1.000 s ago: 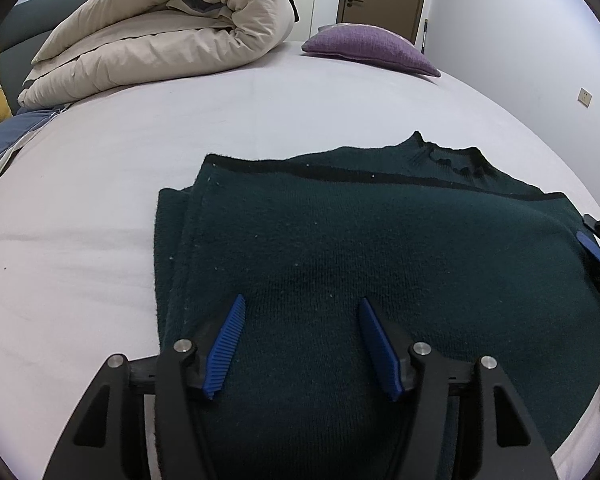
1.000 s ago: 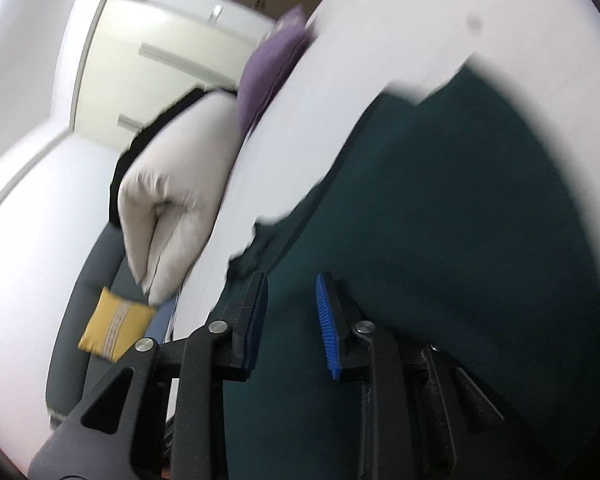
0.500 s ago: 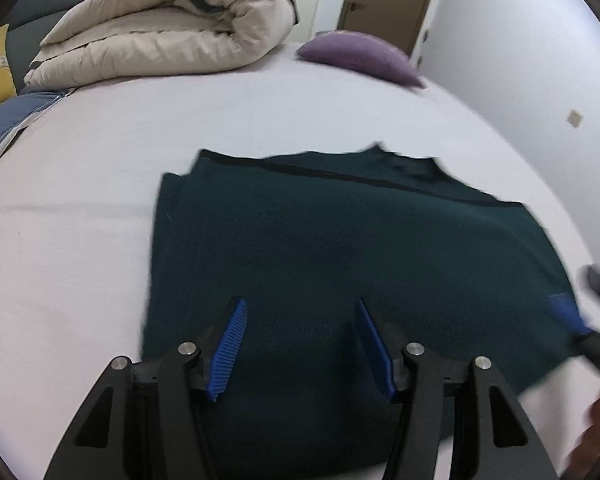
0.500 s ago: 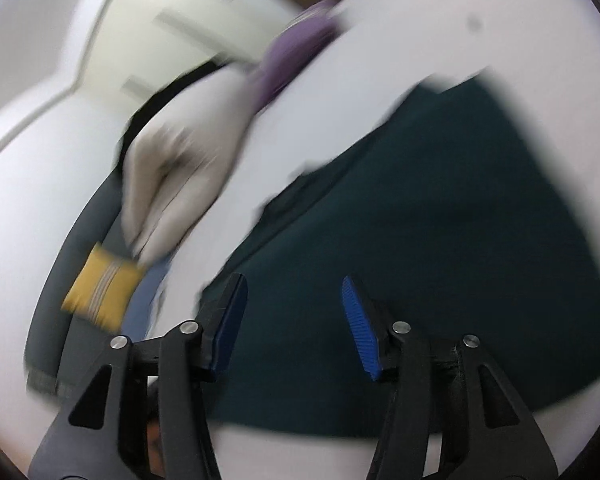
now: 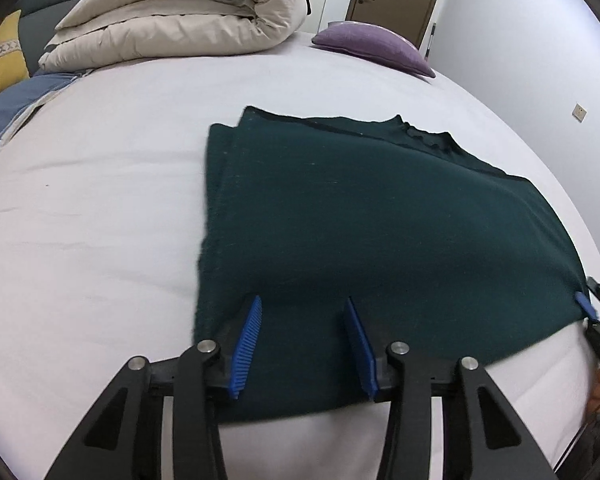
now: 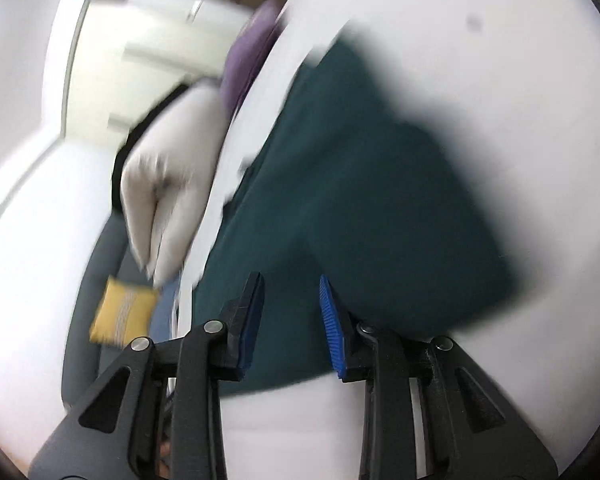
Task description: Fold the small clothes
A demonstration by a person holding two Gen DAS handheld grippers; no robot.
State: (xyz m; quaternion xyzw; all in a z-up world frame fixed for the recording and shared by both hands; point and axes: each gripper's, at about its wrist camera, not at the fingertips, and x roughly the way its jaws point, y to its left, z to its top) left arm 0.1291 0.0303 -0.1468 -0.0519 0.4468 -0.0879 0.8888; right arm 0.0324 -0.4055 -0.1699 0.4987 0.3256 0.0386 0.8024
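A dark green knitted garment [image 5: 380, 220] lies folded flat on the white bed [image 5: 100, 220], its collar at the far edge. My left gripper [image 5: 302, 312] is open above the garment's near edge, holding nothing. My right gripper [image 6: 290, 296] is open over the garment's [image 6: 360, 184] right side; that view is blurred by motion. The right gripper's blue fingertip [image 5: 584, 305] also shows at the garment's right edge in the left wrist view.
A rolled beige duvet [image 5: 180, 20] and a purple pillow [image 5: 372, 46] lie at the far end of the bed. A yellow cushion [image 5: 0, 60] and blue fabric [image 5: 4, 116] sit on the grey sofa at far left. The wall is on the right.
Both grippers have pulled back toward the garment's near edge. The right gripper opened wider, then narrowed a little, and swung sideways. The garment lies flat and unchanged.
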